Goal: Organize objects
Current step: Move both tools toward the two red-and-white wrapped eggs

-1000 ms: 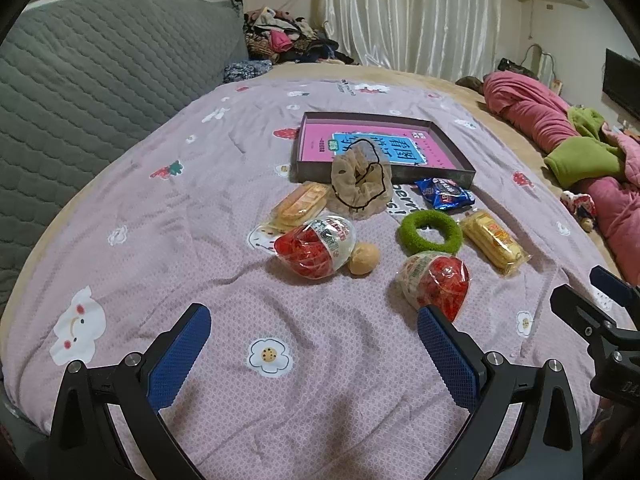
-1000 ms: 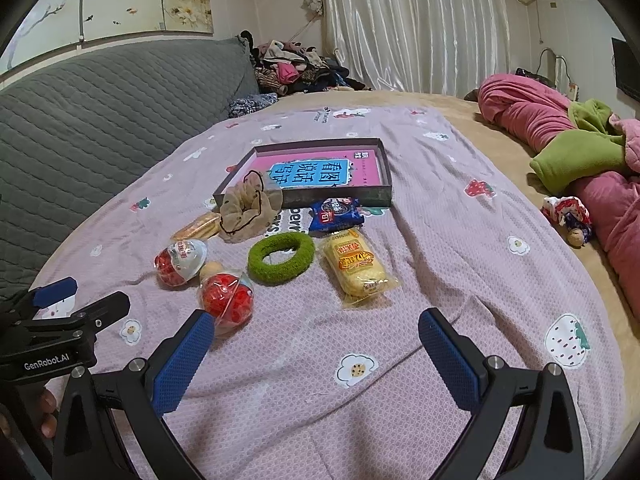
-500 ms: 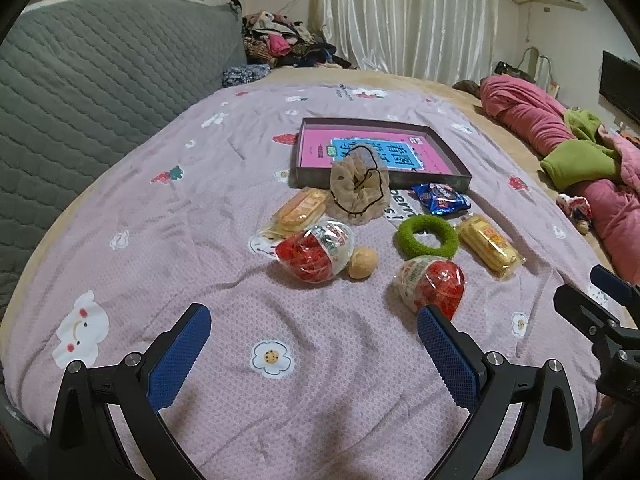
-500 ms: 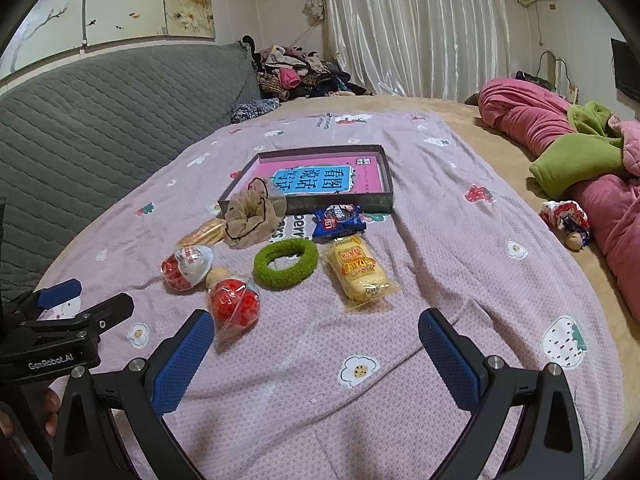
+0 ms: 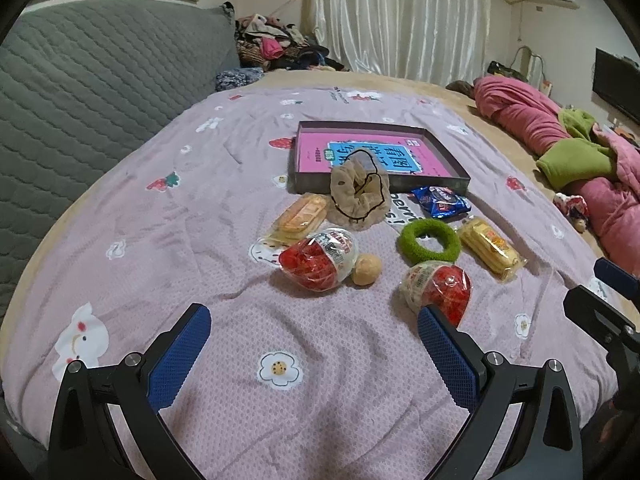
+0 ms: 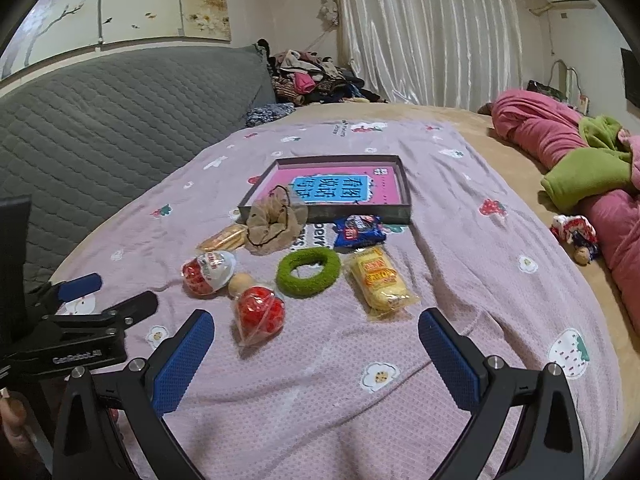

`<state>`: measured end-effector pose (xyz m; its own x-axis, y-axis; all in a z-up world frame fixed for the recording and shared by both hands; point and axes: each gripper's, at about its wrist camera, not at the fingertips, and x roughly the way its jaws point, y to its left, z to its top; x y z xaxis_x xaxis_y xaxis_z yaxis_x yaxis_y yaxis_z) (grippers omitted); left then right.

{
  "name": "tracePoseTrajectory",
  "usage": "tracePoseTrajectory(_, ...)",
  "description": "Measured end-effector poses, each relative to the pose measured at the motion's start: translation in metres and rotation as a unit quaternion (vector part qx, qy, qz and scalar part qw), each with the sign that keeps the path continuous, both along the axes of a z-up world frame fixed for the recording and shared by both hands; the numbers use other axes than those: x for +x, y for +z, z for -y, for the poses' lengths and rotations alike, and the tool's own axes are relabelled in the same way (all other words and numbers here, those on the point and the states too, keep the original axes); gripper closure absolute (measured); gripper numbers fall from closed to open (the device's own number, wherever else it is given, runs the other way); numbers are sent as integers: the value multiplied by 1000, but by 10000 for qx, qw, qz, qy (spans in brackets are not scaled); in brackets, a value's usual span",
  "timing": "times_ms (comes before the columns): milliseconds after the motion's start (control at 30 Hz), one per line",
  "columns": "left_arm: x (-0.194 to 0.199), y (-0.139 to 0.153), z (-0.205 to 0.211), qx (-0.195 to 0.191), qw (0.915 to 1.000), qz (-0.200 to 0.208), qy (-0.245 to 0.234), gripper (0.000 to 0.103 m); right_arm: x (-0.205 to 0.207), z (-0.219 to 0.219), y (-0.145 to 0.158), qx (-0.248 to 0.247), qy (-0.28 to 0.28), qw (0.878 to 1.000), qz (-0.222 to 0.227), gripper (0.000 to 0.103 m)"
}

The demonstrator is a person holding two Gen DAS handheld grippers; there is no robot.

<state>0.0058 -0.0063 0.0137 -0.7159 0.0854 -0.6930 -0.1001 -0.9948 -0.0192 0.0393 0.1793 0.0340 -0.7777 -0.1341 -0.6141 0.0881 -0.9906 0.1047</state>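
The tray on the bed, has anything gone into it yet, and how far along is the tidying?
Nothing looks done: the tray holds only its pink sheet. Nothing is in hand; the left gripper and right gripper hover open. Left on the bedspread: beige scrunchie, green ring, two red-filled eggs, blue packet, yellow snack.

White curtains (image 6: 432, 32) hang behind a rumpled pink blanket (image 6: 536, 132) (green-lined).

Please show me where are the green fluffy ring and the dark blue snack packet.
green fluffy ring (image 6: 308, 285), right wrist view, on its near fuzzy band
dark blue snack packet (image 5: 440, 201), left wrist view, on the wrapper's middle
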Motion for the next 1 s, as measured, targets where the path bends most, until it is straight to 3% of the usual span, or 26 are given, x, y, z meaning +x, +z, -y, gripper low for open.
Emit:
tracePoseTrajectory(300,-30,-18,6,98,9996,243,-115,0,-11,19,-8,153,192,9995,174,0)
tracePoseTrajectory(1000,-79,-47,7,-96,9981,552,-249,0,-43,40,-38,331,390,9970,574,0)
